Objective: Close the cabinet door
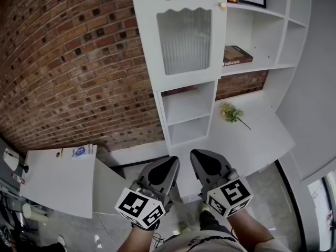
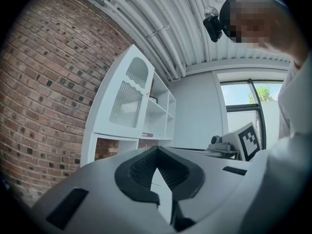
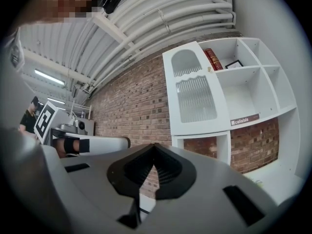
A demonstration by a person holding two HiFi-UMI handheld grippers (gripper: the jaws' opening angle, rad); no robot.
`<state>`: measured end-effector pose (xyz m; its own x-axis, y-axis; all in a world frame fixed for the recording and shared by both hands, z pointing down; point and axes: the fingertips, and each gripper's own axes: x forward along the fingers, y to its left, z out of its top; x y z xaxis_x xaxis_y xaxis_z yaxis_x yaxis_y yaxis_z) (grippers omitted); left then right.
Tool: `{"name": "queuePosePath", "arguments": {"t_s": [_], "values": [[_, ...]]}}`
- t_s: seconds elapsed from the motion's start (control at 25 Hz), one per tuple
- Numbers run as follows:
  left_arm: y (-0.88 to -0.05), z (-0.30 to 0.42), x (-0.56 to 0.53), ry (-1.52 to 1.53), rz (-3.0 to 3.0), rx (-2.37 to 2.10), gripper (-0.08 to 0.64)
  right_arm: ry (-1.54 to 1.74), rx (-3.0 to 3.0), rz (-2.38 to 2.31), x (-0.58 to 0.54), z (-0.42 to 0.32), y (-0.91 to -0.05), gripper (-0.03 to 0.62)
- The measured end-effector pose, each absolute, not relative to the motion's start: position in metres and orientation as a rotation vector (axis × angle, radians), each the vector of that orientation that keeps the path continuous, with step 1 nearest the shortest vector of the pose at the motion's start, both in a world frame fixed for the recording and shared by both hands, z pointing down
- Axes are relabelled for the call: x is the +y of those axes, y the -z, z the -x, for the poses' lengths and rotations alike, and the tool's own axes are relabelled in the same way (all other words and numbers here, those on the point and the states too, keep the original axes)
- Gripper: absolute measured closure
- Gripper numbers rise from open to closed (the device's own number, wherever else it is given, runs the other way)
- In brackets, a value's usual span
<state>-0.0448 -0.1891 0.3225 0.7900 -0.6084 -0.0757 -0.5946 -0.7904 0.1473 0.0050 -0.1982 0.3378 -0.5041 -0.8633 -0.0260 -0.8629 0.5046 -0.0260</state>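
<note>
The top of the tall white shelved cabinet [image 1: 283, 41] is cut off by the upper edge of the head view. Nothing can be made out behind the ribbed glass of the white cabinet door [image 1: 184, 41]. The door is seen lying over the cabinet's upper left column, with its small round knob [image 1: 222, 4] at the right edge. Whether it is fully flush with the frame cannot be told. The hands are hidden under the marker cubes, and only the forearms [image 1: 137, 240] are shown at the lower edge.

The left gripper [image 1: 173, 161] and the right gripper [image 1: 195, 155] are held side by side, well apart from the cabinet. The fingers [image 2: 139, 172] of the left gripper are seen closed, tips together, with nothing between them. The fingers [image 3: 170, 168] of the right gripper are likewise pressed together and empty.

A brown book [image 1: 236, 55] is laid flat on a shelf beside the door. A small sprig of flowers [image 1: 231, 112] is laid on the white ledge [image 1: 252, 140] below.
</note>
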Motion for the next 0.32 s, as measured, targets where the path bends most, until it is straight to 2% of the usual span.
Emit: {"name": "queuePosePath", "arguments": {"t_s": [0.32], "values": [[-0.3226, 0.0463, -0.1894, 0.189, -2.859, -0.966, 0.549, 0.008, 2.703, 1.565, -0.1955, -0.0043, -0.3410, 0.575]]}}
